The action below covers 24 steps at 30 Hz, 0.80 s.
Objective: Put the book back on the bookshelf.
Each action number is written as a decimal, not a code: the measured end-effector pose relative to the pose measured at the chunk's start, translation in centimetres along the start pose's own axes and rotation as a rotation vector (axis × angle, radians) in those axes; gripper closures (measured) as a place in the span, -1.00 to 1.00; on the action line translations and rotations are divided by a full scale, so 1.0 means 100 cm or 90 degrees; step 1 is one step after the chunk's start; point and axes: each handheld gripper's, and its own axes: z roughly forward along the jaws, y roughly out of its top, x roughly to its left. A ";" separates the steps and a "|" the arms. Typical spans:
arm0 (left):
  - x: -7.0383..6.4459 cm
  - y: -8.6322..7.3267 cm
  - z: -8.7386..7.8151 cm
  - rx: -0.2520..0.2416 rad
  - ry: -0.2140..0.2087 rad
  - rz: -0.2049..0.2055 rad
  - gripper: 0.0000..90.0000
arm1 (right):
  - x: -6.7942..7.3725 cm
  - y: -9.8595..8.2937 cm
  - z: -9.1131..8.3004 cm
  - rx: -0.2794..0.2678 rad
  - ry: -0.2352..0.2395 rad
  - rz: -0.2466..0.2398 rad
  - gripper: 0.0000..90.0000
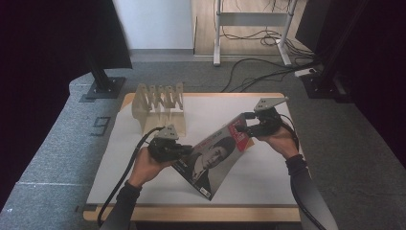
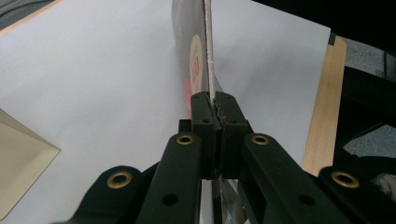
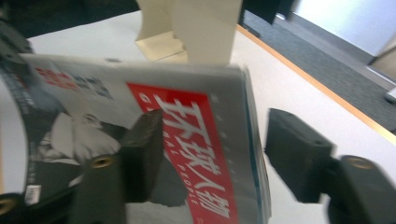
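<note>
The left tool (image 1: 184,151) is clamped on a magazine (image 1: 215,158) held tilted above the table (image 1: 268,177) centre, the right tool (image 1: 248,129) spread astride its top edge; slotting it into the rack (image 1: 160,103) at eleven o'clock seems next.

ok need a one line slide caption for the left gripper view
Left gripper shut on the edge of a magazine, held edge-on above the white table.

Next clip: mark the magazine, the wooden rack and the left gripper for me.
magazine (image 1: 214,158): high view, on the cover portrait.
wooden rack (image 1: 159,106): high view, on its upright slats.
left gripper (image 2: 215,109): left gripper view, between its fingertips, clamped on the magazine's edge.
</note>
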 end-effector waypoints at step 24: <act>0.014 -0.021 0.031 0.081 0.002 0.017 0.93 | 0.019 0.027 -0.014 0.039 -0.045 -0.073 0.98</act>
